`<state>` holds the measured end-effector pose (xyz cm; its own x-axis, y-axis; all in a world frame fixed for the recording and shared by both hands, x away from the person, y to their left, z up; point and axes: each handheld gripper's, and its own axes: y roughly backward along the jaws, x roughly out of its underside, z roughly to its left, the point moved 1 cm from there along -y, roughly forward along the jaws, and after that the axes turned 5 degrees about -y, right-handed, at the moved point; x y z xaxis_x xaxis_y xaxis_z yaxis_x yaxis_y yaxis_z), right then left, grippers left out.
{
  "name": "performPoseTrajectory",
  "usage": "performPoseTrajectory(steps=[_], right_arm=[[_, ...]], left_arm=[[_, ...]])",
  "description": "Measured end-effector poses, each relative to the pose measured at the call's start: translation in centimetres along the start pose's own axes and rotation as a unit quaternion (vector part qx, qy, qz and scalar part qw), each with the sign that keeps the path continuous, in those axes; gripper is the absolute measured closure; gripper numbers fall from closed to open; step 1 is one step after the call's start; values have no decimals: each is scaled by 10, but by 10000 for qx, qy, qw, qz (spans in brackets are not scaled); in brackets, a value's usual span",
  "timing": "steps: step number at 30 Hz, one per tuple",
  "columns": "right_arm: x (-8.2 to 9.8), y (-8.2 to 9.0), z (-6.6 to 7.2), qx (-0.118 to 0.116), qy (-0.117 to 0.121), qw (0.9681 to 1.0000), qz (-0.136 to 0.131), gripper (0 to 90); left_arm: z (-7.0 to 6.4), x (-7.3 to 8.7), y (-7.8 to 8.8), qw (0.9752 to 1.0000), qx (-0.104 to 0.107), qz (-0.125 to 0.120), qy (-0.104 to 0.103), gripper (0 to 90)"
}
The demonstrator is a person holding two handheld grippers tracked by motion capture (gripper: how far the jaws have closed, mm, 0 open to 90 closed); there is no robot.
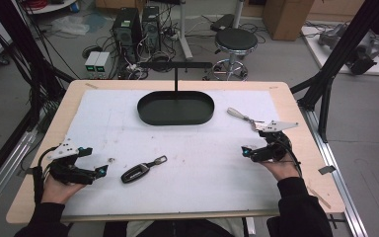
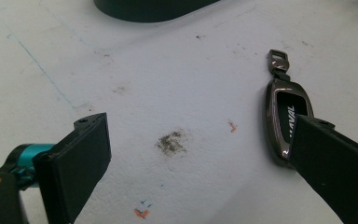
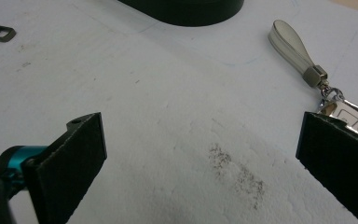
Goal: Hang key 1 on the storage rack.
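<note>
A dark key fob [image 1: 137, 172] with a metal clip [image 1: 160, 160] lies on the white mat, front left of centre. My left gripper [image 1: 94, 160] rests open just left of it. In the left gripper view the fob [image 2: 284, 112] sits partly behind the right jaw, and nothing lies between the jaws of the left gripper [image 2: 200, 140]. A pale key fob with a grey strap [image 1: 239, 114] lies at the right. My right gripper [image 1: 251, 139] is open beside it. In the right gripper view the strap [image 3: 291, 46] runs up from the right jaw of the right gripper [image 3: 203, 135].
A black oval tray [image 1: 175, 108] with an upright T-shaped stand sits at the back centre of the mat [image 1: 202, 173]. A tiny metal piece [image 1: 111, 159] lies near the left gripper. Beyond the table's far edge stand a stool [image 1: 235, 42] and computer cases [image 1: 137, 27].
</note>
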<state>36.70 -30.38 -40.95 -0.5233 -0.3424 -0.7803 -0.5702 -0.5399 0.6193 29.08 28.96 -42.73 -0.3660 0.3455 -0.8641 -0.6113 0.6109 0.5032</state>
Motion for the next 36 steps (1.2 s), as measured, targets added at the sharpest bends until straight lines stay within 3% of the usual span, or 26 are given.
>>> performPoseTrajectory(steps=[4,10,12,20,28,32,36], right_arm=[[-7,-5,-4,-40,-12,9999,145,8],[-26,-17,-7,-37,229,9993,295,8],[-33,-20,-10,-37,238,9993,286,8],[-62,-45,-30,101,382,9968,701,8],[-77,-68,-57,251,225,9949,946,8],[-78,-78,-67,292,203,9955,882,8],[-76,-93,-81,370,142,9922,1180,8]], left_arm=[[-1,0,-2,10000,-12,29,-3,64],[-1,-1,-6,9999,71,70,-13,64],[-1,-1,-6,9999,76,68,6,64],[-2,-1,-8,9998,155,125,-39,64],[-1,0,-7,9998,115,132,-35,64],[-1,0,-7,9999,55,115,-47,64],[0,0,-6,9999,44,96,-45,64]])
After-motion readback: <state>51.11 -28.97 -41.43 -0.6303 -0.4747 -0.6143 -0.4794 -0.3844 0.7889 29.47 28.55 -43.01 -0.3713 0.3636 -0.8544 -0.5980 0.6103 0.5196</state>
